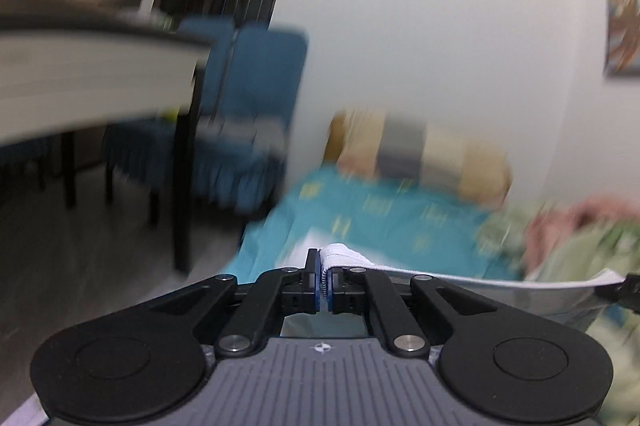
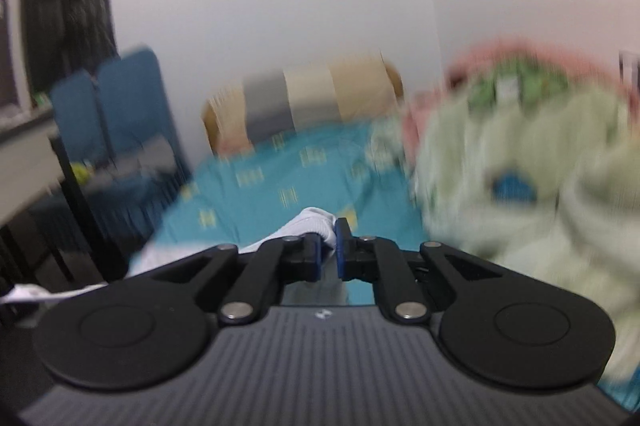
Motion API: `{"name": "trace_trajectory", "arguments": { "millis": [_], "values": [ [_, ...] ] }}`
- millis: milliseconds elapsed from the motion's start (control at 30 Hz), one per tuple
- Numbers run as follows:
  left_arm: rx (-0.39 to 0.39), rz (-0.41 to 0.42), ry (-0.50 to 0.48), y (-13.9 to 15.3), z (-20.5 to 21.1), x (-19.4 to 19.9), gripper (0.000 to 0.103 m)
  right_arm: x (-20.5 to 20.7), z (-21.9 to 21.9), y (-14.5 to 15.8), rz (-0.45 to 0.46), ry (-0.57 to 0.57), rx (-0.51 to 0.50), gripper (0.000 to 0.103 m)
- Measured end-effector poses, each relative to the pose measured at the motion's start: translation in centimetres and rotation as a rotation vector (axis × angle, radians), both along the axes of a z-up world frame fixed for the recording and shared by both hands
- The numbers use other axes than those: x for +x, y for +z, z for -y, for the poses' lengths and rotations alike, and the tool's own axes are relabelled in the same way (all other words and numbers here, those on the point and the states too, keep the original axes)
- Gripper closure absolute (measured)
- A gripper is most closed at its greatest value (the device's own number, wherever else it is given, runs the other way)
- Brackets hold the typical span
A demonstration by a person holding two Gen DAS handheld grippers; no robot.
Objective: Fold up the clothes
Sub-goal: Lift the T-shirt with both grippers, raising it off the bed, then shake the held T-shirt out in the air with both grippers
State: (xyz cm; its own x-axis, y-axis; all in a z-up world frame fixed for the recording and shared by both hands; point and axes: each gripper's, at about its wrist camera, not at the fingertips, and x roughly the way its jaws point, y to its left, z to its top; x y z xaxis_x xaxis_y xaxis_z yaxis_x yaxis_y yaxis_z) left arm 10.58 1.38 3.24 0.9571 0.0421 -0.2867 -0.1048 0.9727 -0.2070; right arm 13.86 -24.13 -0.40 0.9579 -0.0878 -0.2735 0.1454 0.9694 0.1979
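Observation:
My left gripper [image 1: 325,276] is shut on the hem of a white garment [image 1: 348,253], which stretches taut to the right toward the other gripper's tip at the frame's edge [image 1: 628,286]. My right gripper [image 2: 329,250] is shut on another corner of the same white garment [image 2: 316,222], which trails off to the left. Both hold the cloth above a bed with a teal patterned sheet [image 2: 272,186]. Both views are motion-blurred.
A heap of pale green and pink bedding [image 2: 520,154] lies on the right of the bed. A striped pillow [image 2: 308,102] is at the head against the white wall. Blue chairs [image 1: 256,98] and a table [image 1: 80,78] stand to the left.

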Motion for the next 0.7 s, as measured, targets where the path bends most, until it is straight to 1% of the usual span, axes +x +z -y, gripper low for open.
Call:
{"name": "trace_trajectory", "arguments": {
  "millis": [67, 200, 267, 367, 433, 500, 567, 633, 700],
  "values": [
    [-0.007, 0.070, -0.003, 4.4, -0.1, -0.6, 0.100, -1.0, 0.3, 4.2, 0.069, 0.009, 0.007, 0.093],
    [0.003, 0.228, -0.012, 14.4, 0.1, -2.9, 0.101, -4.6, 0.6, 14.0, 0.233, 0.030, -0.004, 0.093],
    [-0.007, 0.285, -0.032, 19.6, 0.1, -4.3, 0.101, -6.9, 1.1, 18.7, 0.298, 0.043, 0.009, 0.093],
    [0.028, 0.364, -0.051, 26.8, 0.3, -7.6, 0.101, -10.9, 1.7, 25.5, 0.386, 0.064, 0.017, 0.093],
    [0.047, 0.406, -0.066, 31.1, 0.4, -9.8, 0.100, -13.8, 2.0, 29.3, 0.434, 0.081, 0.012, 0.093],
    [0.056, 0.431, -0.085, 35.0, 0.5, -12.1, 0.100, -16.8, 2.3, 32.6, 0.482, 0.095, 0.008, 0.093],
    [0.069, 0.461, -0.096, 37.9, 0.8, -14.2, 0.100, -19.5, 2.6, 35.5, 0.531, 0.106, -0.001, 0.093],
    [0.083, 0.479, -0.101, 40.2, 1.6, -15.8, 0.100, -21.4, 2.9, 37.7, 0.572, 0.108, -0.017, 0.093],
    [0.093, 0.487, -0.106, 41.9, 2.3, -16.7, 0.100, -21.8, 3.1, 39.1, 0.580, 0.107, -0.032, 0.093]
  ]
}}
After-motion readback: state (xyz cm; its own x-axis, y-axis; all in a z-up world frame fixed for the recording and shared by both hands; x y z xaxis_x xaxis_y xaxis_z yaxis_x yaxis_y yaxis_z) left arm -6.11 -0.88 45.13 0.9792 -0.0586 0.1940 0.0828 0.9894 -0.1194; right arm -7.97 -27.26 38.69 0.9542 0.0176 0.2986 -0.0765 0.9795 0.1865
